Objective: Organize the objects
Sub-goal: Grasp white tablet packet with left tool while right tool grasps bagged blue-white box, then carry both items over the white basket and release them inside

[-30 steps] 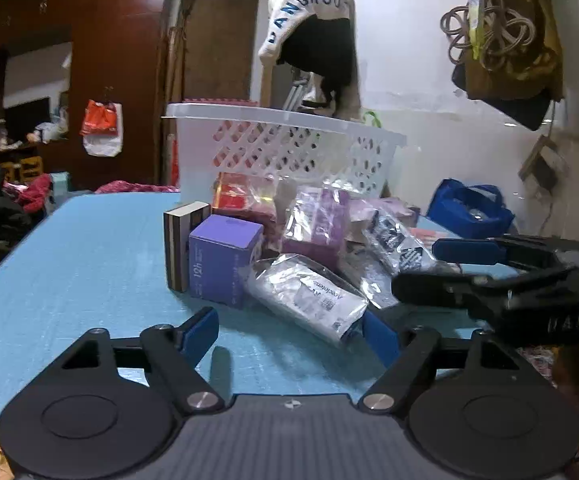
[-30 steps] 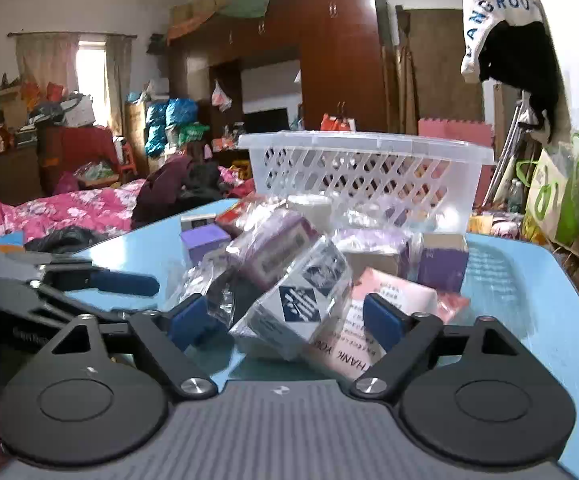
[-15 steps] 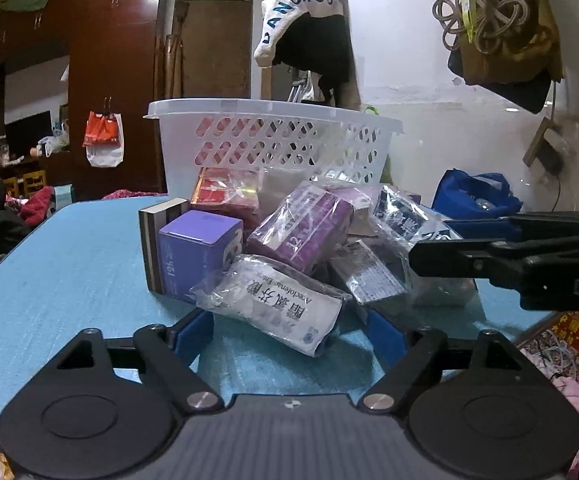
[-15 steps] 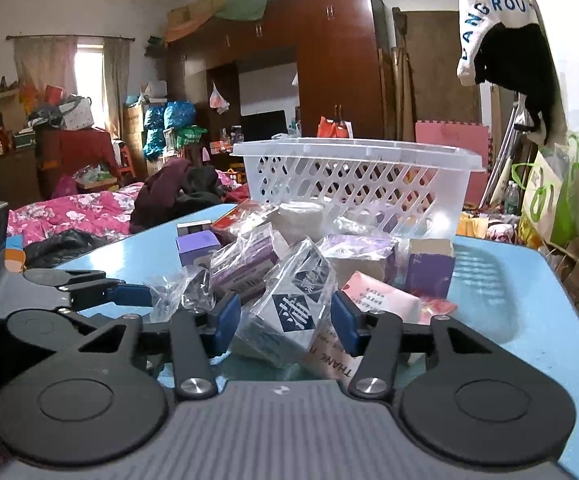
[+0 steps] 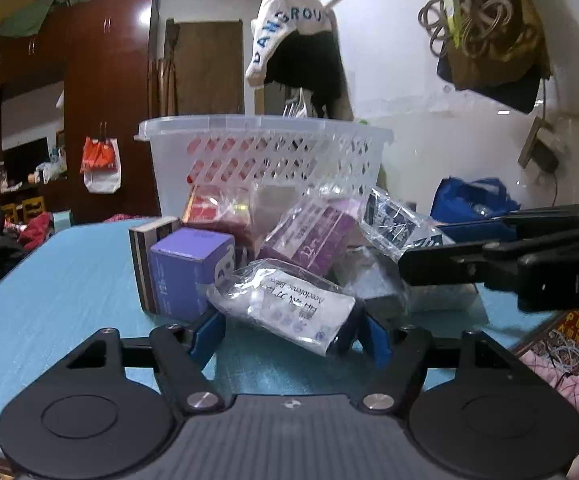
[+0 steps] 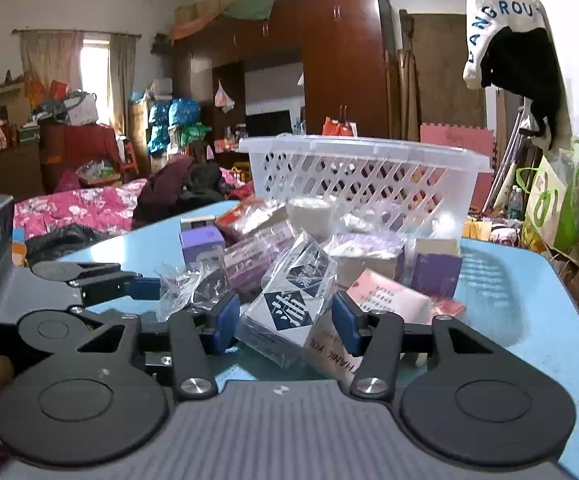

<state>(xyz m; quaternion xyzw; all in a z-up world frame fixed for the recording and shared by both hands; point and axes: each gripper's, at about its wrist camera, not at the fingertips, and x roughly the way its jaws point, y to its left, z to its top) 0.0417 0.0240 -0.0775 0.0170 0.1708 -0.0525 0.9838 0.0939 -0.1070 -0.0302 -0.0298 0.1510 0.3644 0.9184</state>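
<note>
Both grippers sit low at the near edge of a blue table, each half closed around a packet. Left gripper: its blue pads flank a white sachet in crinkled clear wrap; whether they press it yet I cannot tell. Right gripper: its pads bracket a wrapped box with a navy diamond pattern, propped on its end, contact again unclear.

Just beyond lies a loose pile: a purple cube box, a purple packet, a pink card. Behind the pile stands a white lattice basket, likely the destination.

These packets look light, with slippery, yielding film over stiffer contents. Gripping across the firm middle, not the loose wrap edges, seems safest.
</note>
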